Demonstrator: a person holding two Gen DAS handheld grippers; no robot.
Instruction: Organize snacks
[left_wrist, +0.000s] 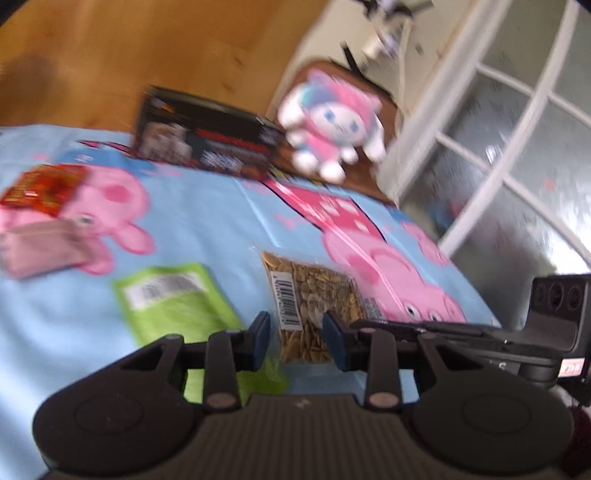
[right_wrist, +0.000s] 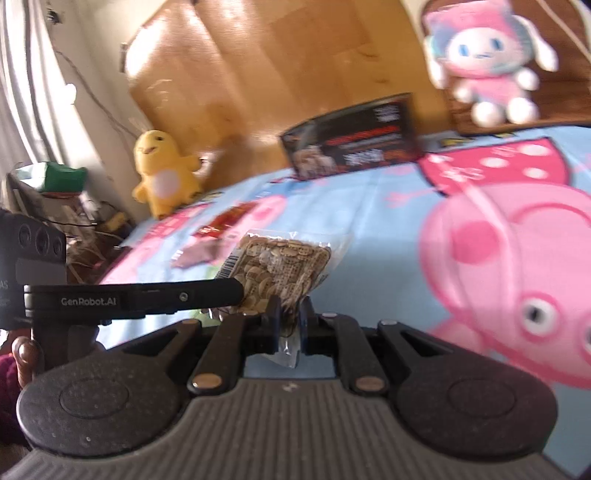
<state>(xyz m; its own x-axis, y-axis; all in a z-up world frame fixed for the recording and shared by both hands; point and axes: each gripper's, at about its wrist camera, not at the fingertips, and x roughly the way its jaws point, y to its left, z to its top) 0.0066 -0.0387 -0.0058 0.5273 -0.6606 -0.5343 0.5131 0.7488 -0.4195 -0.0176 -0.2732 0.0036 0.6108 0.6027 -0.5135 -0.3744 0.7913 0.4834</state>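
One clear packet of seeds (right_wrist: 284, 266) is lifted off the bed, its near corner clamped between the jaws of the right gripper (right_wrist: 290, 325). In the left wrist view the same packet (left_wrist: 310, 306) sits between the dark fingers of the left gripper (left_wrist: 297, 341), whose jaws stand partly apart on either side of it; whether the pads actually press on it I cannot tell through the blur.

Other snacks lie on the blue cartoon-pig bedsheet (left_wrist: 207, 221): a green packet (left_wrist: 173, 299) just at nine o'clock of the seeds, a pale pink packet (left_wrist: 37, 251) further out at ten o'clock, and a red packet (left_wrist: 40, 188) beyond that. A black box (left_wrist: 207, 136) stands at the far edge of the sheet, at twelve o'clock.

Behind it a wooden headboard (right_wrist: 258, 74) fills the background. A pink and white plush toy (left_wrist: 332, 122) sits on a brown stand at one o'clock, next to a white-framed glass door (left_wrist: 517, 129). From the right wrist, a yellow plush toy (right_wrist: 162, 170) leans at ten o'clock, with a curtain (right_wrist: 33, 74) and a cluttered side table (right_wrist: 55, 192) beyond it.
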